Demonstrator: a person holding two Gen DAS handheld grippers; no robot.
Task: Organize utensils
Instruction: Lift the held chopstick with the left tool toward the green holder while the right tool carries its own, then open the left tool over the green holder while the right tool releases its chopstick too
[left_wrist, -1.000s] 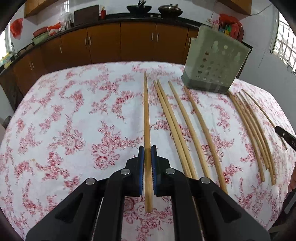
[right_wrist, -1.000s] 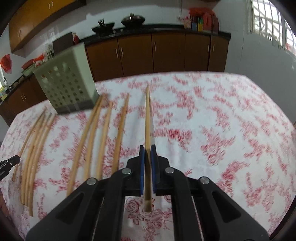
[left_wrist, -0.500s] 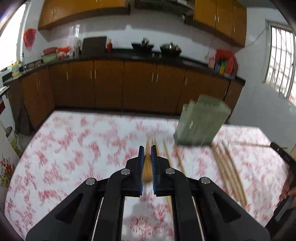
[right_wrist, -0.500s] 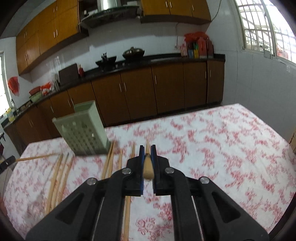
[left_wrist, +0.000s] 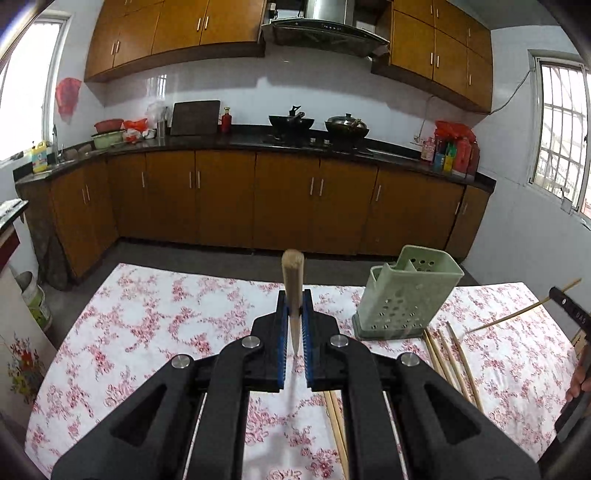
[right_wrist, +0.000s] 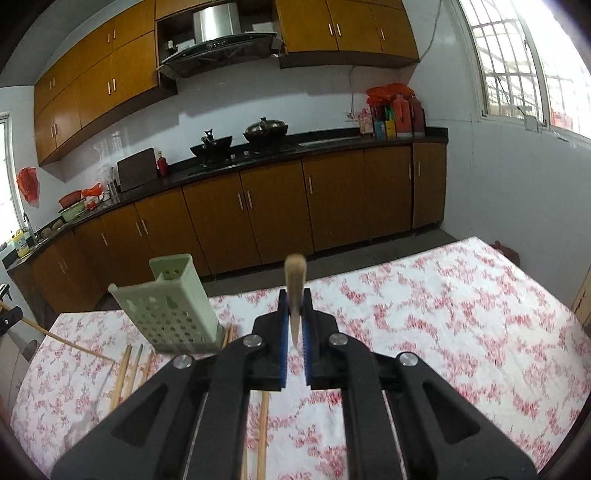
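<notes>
My left gripper (left_wrist: 294, 297) is shut on a wooden chopstick (left_wrist: 293, 273) held up above the table, pointing forward. My right gripper (right_wrist: 294, 297) is shut on another wooden chopstick (right_wrist: 294, 277), also lifted. The pale green perforated utensil holder (left_wrist: 406, 295) stands on the floral tablecloth, right of the left gripper; in the right wrist view the holder (right_wrist: 173, 306) is at the left. Several chopsticks (left_wrist: 448, 354) lie on the cloth by the holder. The right gripper's chopstick (left_wrist: 517, 314) shows at the left view's right edge.
The table wears a white cloth with red flowers (left_wrist: 147, 325). More chopsticks (right_wrist: 127, 365) lie left of the right gripper. Brown kitchen cabinets (left_wrist: 280, 203) and a counter with woks stand beyond the table. The floor shows between table and cabinets.
Both grippers have lifted their chopsticks off the cloth and tilted up, so the views now look across the table at the kitchen. The holder now appears lower and farther.
</notes>
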